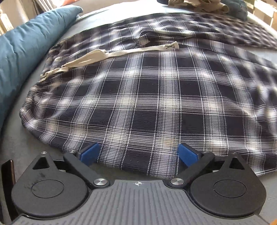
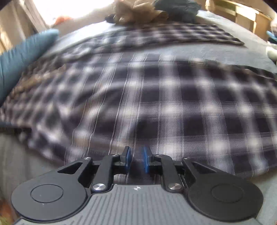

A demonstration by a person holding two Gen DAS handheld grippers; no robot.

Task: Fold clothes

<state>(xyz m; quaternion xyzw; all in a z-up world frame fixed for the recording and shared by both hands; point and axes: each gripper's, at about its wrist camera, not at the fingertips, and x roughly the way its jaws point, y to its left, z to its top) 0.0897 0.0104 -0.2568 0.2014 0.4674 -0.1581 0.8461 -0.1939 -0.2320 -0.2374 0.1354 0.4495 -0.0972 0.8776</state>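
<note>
Left wrist view: the left claw stands wide, its blue pads either side of the near hem of the navy-and-white plaid cotton trousers, which lie spread on the grey bed sheet. Nothing is gripped. Ahead of the claw and to its left the cream drawstring trails loose across the waistband; beyond it a teal pillow borders the bed. To fold cleanly, both claws should take the hem at matching points and keep the edge taut, with the drawstring tucked clear of the crease.

Right wrist view: the right claw is narrow, pads close together with plaid cloth between them; blur makes it hard to say, but it seems pinched on the fabric. Only this view shows the far trouser leg's square end well ahead, and a crumpled tan garment beyond it.
</note>
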